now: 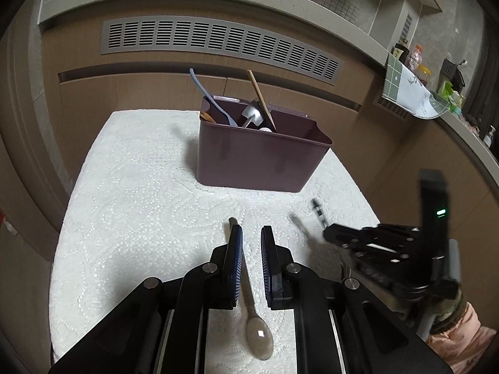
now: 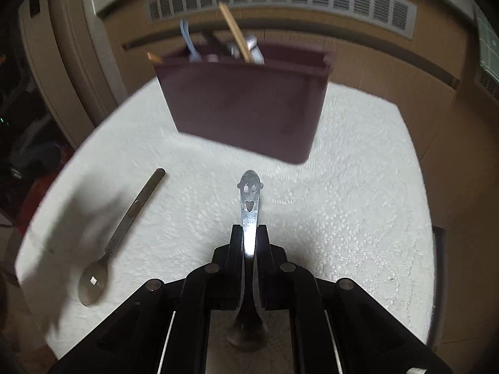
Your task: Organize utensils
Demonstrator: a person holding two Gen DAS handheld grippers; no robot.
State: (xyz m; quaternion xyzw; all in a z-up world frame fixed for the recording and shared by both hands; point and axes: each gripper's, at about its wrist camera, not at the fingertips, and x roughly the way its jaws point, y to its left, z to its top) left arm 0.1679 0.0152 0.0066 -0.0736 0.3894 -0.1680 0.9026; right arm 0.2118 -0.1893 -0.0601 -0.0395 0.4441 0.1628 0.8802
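Observation:
A dark maroon bin (image 1: 259,159) (image 2: 243,106) stands on the white tablecloth (image 1: 131,187) and holds a blue spoon (image 1: 212,99), a wooden stick (image 1: 262,99) and a metal utensil (image 1: 252,113). A plain metal spoon (image 1: 259,339) (image 2: 131,215) lies flat on the cloth. My left gripper (image 1: 251,229) hovers just above it, shut with only a narrow slit and nothing between the pads. My right gripper (image 2: 249,227) (image 1: 327,233) is shut on a shiny smiley-face handle (image 2: 249,193) (image 1: 318,213) that points toward the bin; its bowl end sits low behind the fingers.
Behind the table runs a wooden cabinet front with a long grey vent grille (image 1: 218,43). A counter (image 1: 414,93) at the upper right carries bottles and a cloth. A person's sleeve (image 1: 461,333) shows at the lower right. The table edges drop off left and right.

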